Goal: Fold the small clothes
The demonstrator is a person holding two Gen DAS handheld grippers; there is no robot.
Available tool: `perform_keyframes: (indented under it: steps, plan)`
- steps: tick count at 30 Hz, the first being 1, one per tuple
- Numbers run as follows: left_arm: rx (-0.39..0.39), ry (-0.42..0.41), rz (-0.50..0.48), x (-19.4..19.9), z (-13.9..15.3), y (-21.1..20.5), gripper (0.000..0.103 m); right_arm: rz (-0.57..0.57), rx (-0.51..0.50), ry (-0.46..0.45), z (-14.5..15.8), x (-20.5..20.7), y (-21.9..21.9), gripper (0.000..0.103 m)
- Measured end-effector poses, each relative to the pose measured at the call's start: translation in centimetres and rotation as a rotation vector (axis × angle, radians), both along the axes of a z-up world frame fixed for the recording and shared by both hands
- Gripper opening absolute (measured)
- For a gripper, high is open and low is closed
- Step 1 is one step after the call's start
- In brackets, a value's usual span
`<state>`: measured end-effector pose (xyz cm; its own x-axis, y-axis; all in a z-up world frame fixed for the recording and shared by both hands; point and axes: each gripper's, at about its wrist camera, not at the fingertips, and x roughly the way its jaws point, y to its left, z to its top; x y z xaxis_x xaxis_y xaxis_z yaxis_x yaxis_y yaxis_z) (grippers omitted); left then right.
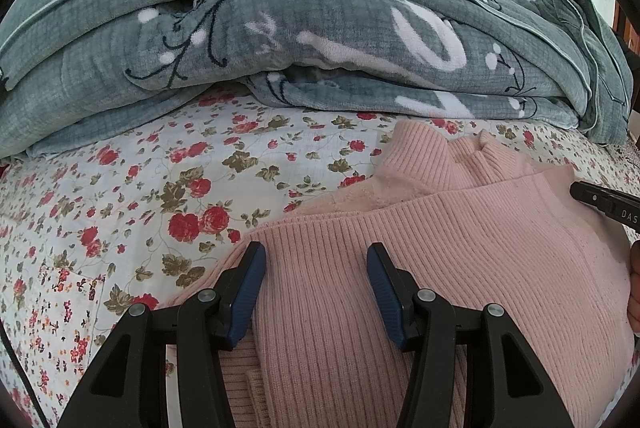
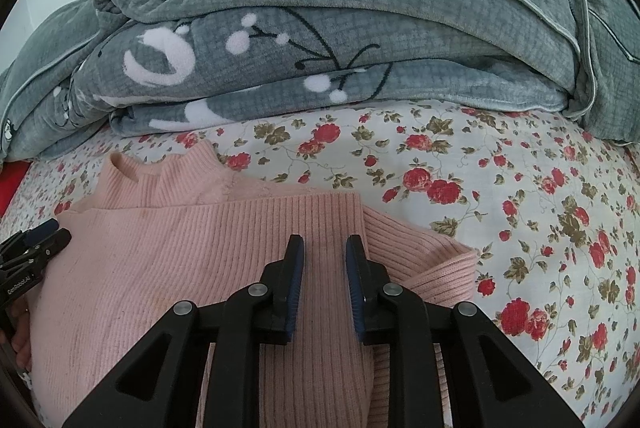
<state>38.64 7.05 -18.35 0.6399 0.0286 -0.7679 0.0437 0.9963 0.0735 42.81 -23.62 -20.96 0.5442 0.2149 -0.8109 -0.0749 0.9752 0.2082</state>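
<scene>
Here I have the pink ribbed knit sweater (image 1: pixel 460 236) lying partly folded on the white bedsheet printed with red roses (image 1: pixel 120 195), just before a folded grey fleece blanket (image 2: pixel 340 39). My left gripper (image 1: pixel 316 260) hangs released above it; my right gripper (image 2: pixel 325 252) is also parted, narrower, grasping nothing.

Ribbed pink knit sweater (image 1: pixel 420 268), plush grey fleece blanket (image 1: pixel 280 27), matt floral cotton sheet (image 1: pixel 120 207)

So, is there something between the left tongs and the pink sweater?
No, nothing visible. The left tongs are open directly over the pink sweater, which lies on the floral sheet; the grey blanket lies farther back.
</scene>
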Motion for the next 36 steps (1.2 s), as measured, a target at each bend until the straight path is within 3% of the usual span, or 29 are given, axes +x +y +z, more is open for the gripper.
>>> perform_keyframes:
  steps: [13, 17, 23, 27, 32, 36]
  plan:
    - [0.02, -0.04, 0.043, -0.3, 0.6, 0.2, 0.051, -0.088, 0.043, -0.013, 0.2, -0.4, -1.8, 0.024]
    - [-0.012, -0.048, 0.068, -0.4, 1.0, 1.0, 0.051, -0.103, 0.038, -0.027, 0.5, -0.7, -1.9, 0.025]
    - [-0.041, -0.05, 0.059, -0.4, 1.1, 1.2, 0.051, -0.106, 0.001, -0.077, 1.5, -1.2, -1.6, 0.042]
    - [-0.079, -0.071, 0.029, -0.9, 1.5, 1.3, 0.052, -0.121, 0.062, -0.101, 2.3, -1.4, -2.5, 0.05]
    - [-0.161, -0.109, -0.002, -1.5, 2.1, 1.9, 0.057, -0.121, 0.195, -0.042, 4.4, -1.3, -4.5, 0.056]
    - [-0.19, -0.144, -0.024, -2.0, 2.7, 1.9, 0.06, -0.1, 0.239, 0.013, 5.2, -3.5, -5.6, 0.071]
